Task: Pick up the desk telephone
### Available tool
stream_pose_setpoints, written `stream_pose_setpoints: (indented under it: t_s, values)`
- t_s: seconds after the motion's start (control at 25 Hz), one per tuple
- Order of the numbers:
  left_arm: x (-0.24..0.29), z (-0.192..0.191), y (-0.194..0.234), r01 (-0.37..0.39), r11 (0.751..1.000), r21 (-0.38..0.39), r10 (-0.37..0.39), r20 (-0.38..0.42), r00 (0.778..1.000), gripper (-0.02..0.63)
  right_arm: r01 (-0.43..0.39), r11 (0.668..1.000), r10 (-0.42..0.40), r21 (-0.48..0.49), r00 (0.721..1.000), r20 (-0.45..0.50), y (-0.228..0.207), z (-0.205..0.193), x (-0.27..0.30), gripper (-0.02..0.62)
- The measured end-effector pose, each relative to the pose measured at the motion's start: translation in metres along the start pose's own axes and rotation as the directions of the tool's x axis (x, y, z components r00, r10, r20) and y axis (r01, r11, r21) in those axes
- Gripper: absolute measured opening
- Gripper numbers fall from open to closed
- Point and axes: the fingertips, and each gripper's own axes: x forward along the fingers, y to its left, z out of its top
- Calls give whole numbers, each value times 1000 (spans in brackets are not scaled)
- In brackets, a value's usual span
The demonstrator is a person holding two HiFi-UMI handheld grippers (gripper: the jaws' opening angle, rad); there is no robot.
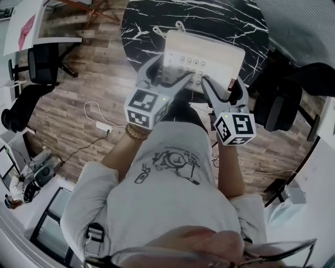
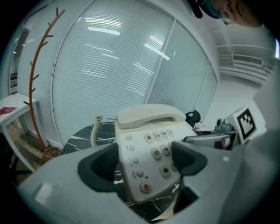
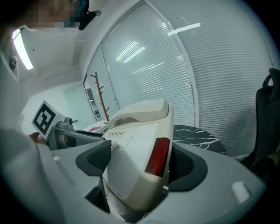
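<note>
The cream plastic desk telephone (image 1: pixel 204 55) lies over the near edge of the round black marble-pattern table (image 1: pixel 220 15). The left gripper (image 1: pixel 166 78) is clamped on its keypad corner and the right gripper (image 1: pixel 224 90) on the corner bearing a red panel. Raise both grippers together and level so the handset (image 2: pixel 151 116) remains seated; whether the base touches the table cannot be determined, and the far end of the coiled cord (image 2: pixel 95 127) is out of sight

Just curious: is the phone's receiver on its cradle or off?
On: the cream plastic handset lies across the top of the cream desk telephone.
</note>
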Motion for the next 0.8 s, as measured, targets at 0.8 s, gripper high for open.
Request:
stream_pose_setpoints:
  t_s: [0.8]
  values:
    - [-66, 106, -49, 6, 999, 45, -13, 148, 989, 390, 8, 998, 1, -60, 989, 150, 38, 108, -65, 396]
